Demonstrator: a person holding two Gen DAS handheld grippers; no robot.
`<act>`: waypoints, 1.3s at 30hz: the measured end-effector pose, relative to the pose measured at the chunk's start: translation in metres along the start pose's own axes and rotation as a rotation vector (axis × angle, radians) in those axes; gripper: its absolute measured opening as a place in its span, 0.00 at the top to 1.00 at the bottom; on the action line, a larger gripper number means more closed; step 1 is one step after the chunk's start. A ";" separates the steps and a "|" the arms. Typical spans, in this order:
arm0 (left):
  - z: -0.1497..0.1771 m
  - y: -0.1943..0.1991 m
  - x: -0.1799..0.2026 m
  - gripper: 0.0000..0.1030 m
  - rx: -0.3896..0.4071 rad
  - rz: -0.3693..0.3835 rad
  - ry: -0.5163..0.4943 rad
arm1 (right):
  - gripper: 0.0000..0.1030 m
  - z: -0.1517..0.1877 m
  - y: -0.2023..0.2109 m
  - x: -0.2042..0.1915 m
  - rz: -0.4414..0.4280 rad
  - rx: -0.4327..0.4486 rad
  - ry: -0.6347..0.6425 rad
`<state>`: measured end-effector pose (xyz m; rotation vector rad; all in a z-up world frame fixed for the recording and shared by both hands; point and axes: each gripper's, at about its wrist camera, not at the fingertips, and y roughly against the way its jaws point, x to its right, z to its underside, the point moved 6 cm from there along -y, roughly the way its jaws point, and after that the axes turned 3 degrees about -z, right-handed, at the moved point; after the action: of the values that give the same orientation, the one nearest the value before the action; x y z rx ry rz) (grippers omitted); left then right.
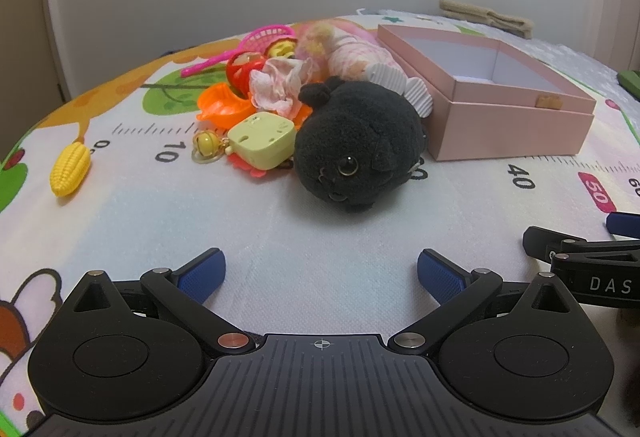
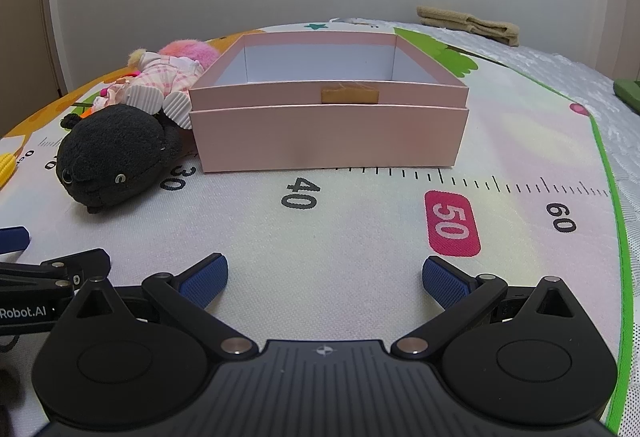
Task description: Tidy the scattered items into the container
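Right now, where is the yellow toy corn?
In the left wrist view the yellow toy corn lies alone on the play mat at far left, by the printed ruler's zero, apart from the toy pile.

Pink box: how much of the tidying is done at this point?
Nothing done yet: the pink box looks empty inside. Nothing in hand: the left hand-held gripper and right hand-held gripper are both open. Left: the black plush, doll, toy corn and the toy pile beside them, all on the mat.

On the mat point(image 2: 360, 237), the box point(image 2: 328, 137) is placed toward the far edge. The plush toy point(image 2: 112, 157) is laid touching its left side, the doll point(image 2: 160, 77) behind it.
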<state>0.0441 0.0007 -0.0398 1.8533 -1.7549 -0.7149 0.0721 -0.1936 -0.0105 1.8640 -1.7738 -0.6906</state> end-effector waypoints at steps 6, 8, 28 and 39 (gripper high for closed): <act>0.000 0.000 0.000 0.00 -0.010 0.005 -0.015 | 0.00 -0.002 -0.003 0.002 -0.022 -0.021 -0.006; 0.000 0.000 0.000 0.00 -0.008 0.005 -0.017 | 0.00 -0.003 -0.004 0.003 -0.035 -0.029 -0.009; -0.027 0.037 -0.141 0.00 0.186 -0.098 0.003 | 0.00 -0.004 0.002 -0.004 -0.072 -0.036 0.019; -0.038 -0.013 -0.216 0.27 0.069 -0.054 0.142 | 0.12 -0.044 0.040 -0.134 -0.274 0.126 0.310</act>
<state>0.0708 0.2170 -0.0108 1.9527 -1.6641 -0.5341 0.0650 -0.0622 0.0537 2.1890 -1.4091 -0.3618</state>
